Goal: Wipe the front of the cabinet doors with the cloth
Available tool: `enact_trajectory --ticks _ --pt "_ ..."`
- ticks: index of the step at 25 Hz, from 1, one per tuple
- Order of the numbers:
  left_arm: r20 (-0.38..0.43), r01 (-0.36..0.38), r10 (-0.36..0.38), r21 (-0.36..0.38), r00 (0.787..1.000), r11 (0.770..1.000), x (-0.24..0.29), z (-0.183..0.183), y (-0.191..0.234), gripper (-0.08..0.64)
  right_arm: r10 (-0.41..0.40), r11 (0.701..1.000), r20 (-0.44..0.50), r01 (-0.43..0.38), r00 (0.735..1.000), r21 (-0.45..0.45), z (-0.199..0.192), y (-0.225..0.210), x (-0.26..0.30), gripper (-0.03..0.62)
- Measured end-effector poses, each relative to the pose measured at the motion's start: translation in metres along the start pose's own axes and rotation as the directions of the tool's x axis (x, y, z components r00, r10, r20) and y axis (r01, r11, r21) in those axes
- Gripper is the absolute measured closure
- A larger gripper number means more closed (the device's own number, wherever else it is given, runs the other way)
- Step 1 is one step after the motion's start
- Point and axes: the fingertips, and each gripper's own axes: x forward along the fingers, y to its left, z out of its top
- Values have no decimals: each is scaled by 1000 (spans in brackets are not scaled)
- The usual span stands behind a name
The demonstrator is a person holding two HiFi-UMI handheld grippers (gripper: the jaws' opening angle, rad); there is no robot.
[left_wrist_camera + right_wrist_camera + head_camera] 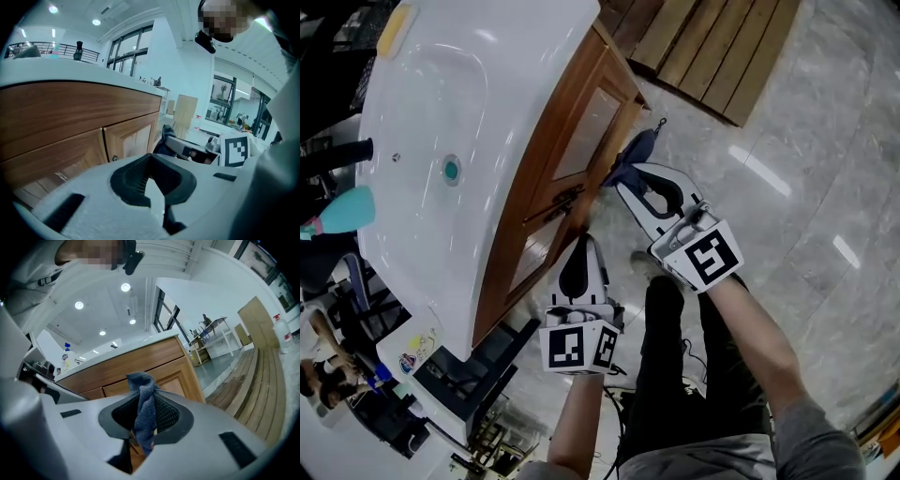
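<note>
cloth [140,380]: dark blue, bunched, in right hand-held gripper [146,420] | cabinet doors [581,141]: wooden, shut

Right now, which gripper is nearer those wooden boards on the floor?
The right. The right gripper, holding the cloth, is at the cabinet end nearest the boards; the left gripper is further along the front, away from them.
</note>
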Motion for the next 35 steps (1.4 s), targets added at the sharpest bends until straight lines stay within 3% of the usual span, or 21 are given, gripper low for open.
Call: enact_trajectory --ticks 15,35 --pt "-20 -7 7 10 1000 1000 -17 -30 49 552 37 997 -51 -33 998 75 -71 60 27 518" --pt "-35 74 -73 47 997 996 -10 -54 64 552 1 997 14 -2 1000 79 -103 60 74 520"
